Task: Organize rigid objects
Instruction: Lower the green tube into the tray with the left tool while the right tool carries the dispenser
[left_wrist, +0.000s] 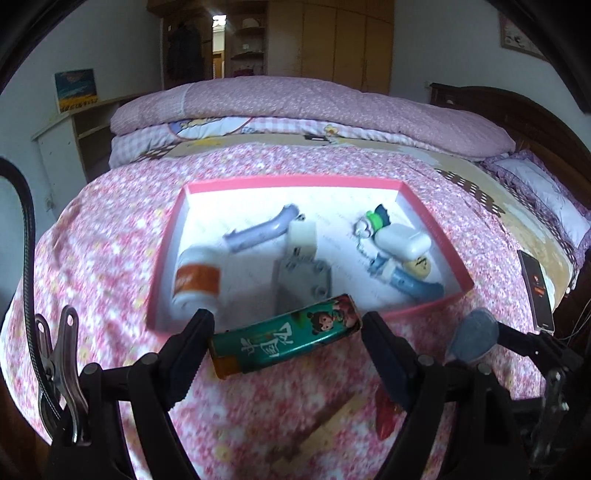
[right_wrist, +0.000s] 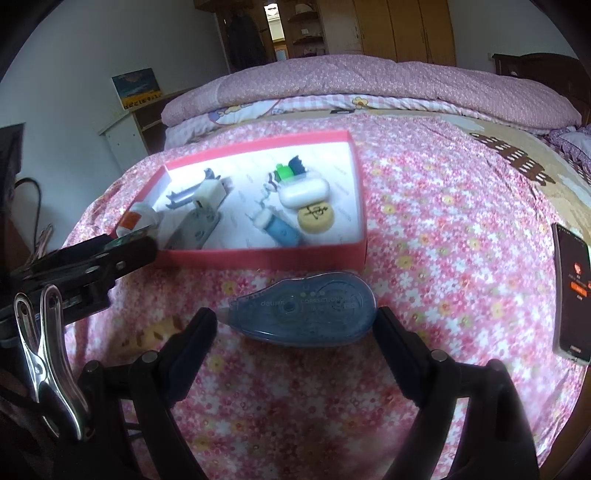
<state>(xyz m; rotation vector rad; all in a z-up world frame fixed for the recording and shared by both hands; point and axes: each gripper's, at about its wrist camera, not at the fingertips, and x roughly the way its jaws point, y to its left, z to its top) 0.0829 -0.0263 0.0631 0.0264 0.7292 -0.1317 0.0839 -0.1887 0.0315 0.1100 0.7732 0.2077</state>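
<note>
I have both tools over the flowered bedspread (right_wrist: 424, 229), just at the near side of the pink box (left_wrist: 436, 309), and each carries one item for it. My left gripper (left_wrist: 288, 332) is clamped on the green lighter (left_wrist: 284, 334), gripped end to end across its length; that is why the jaws stand so wide. The lighter sits tilted, its amber base low on the left and its cartoon-printed end higher on the right, level with the box's near rim. I judge it is held lengthwise so it can drop flat into the gap between the orange-banded bottle (left_wrist: 195, 280) and the grey block (left_wrist: 303, 280).

My right gripper (right_wrist: 297, 319) grips the blue correction tape (right_wrist: 306, 314) the same way, tip at the left pad and rounded back at the right. It is translucent blue, teardrop-shaped, with its reels showing through the shell, and it hangs above the bedspread near the box's right near corner.

The box already holds several things: a white earbud case (right_wrist: 304, 192), a round yellow token (right_wrist: 316, 218), a blue tube (right_wrist: 282, 232) and a white plug (left_wrist: 302, 236). Free floor remains mostly along the near wall. A phone (right_wrist: 572, 291) lies far to the right, well apart.
</note>
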